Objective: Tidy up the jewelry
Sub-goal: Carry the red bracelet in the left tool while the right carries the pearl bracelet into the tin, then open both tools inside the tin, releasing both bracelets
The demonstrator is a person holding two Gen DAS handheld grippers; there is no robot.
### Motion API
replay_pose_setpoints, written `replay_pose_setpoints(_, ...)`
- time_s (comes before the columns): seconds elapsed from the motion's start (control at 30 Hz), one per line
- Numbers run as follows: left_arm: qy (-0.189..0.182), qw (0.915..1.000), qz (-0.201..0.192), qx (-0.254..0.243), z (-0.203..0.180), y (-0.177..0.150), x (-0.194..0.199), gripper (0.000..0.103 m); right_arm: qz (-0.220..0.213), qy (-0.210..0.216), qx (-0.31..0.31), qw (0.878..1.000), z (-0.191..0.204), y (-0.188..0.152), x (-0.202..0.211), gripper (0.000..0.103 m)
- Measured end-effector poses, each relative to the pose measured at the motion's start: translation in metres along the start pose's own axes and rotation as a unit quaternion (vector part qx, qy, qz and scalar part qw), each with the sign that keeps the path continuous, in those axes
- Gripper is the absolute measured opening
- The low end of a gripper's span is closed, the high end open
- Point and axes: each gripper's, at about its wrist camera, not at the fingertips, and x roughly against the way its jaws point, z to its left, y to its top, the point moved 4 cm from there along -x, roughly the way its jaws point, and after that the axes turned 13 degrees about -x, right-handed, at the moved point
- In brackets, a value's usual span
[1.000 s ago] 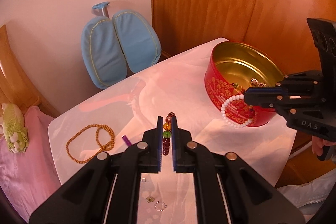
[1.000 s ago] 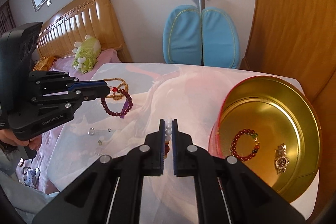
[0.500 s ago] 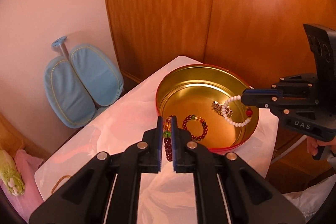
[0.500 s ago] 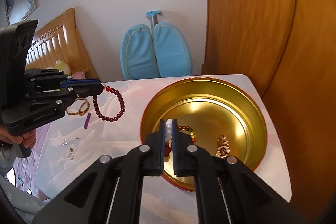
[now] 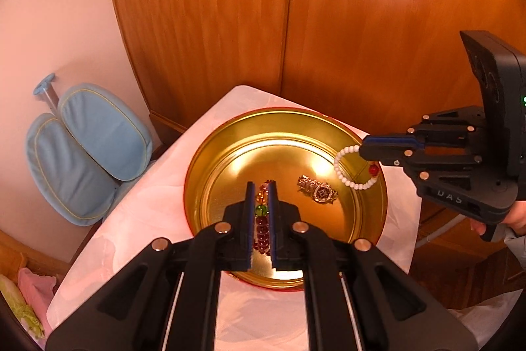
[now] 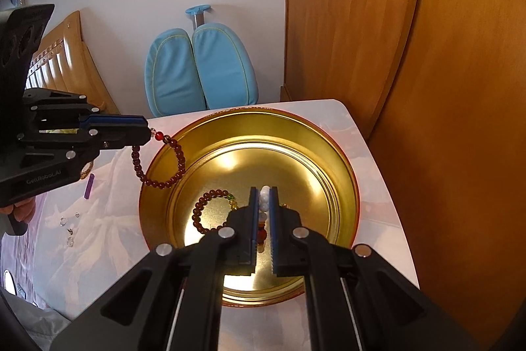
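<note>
A round gold-lined tin (image 5: 210,153) (image 6: 342,160) with a red outside stands on the white table. My left gripper (image 5: 261,186) (image 6: 148,130) is shut on a dark red bead bracelet (image 5: 262,226) (image 6: 164,183) and holds it over the tin's left rim. My right gripper (image 6: 263,189) (image 5: 361,150) is shut on a white bead bracelet (image 5: 348,180) (image 6: 264,203) and holds it above the tin's right side. Inside the tin lie a gold watch (image 5: 318,189) and another dark red bracelet (image 6: 203,213).
A purple piece (image 6: 88,186), small clear earrings (image 6: 67,226) and a gold bead necklace (image 6: 86,170) lie on the table left of the tin. A blue padded chair back (image 6: 200,68) stands behind the table. A wooden wardrobe (image 6: 427,55) is on the right.
Both grippers have moved further over the tin with their bracelets. The left gripper has come in from the table's left side to the tin's rim.
</note>
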Motion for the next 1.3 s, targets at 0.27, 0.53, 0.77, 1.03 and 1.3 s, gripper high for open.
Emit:
replay_pose_setpoints(0.27, -0.028, 0.9982, 0.053, 0.009, 0.000, -0.005, -0.048, 0.007, 0.046, 0.019, 0.003, 0.999, -0.001, -0.004, -0.033, 0.007)
replay_pose_setpoints(0.53, -0.084, 0.9910, 0.102, -0.018, -0.024, -0.023, -0.080, 0.007, 0.141, 0.053, 0.045, 0.988, 0.014, -0.032, -0.077, 0.007)
replay_pose_setpoints(0.77, -0.067, 0.9838, 0.165, -0.017, -0.017, -0.033, -0.125, 0.007, 0.182, 0.015, 0.045, 0.982, 0.000, -0.038, -0.115, 0.007)
replay_pose_setpoints(1.03, -0.039, 0.9833, 0.177, -0.010, -0.003, -0.031, -0.140, 0.007, 0.177, 0.014, 0.019, 0.984, -0.012, -0.029, -0.124, 0.007)
replay_pose_setpoints(1.3, -0.031, 0.9831, 0.179, -0.025, -0.002, -0.026, -0.147, 0.008, 0.178, 0.017, 0.019, 0.984, -0.019, -0.028, -0.116, 0.007)
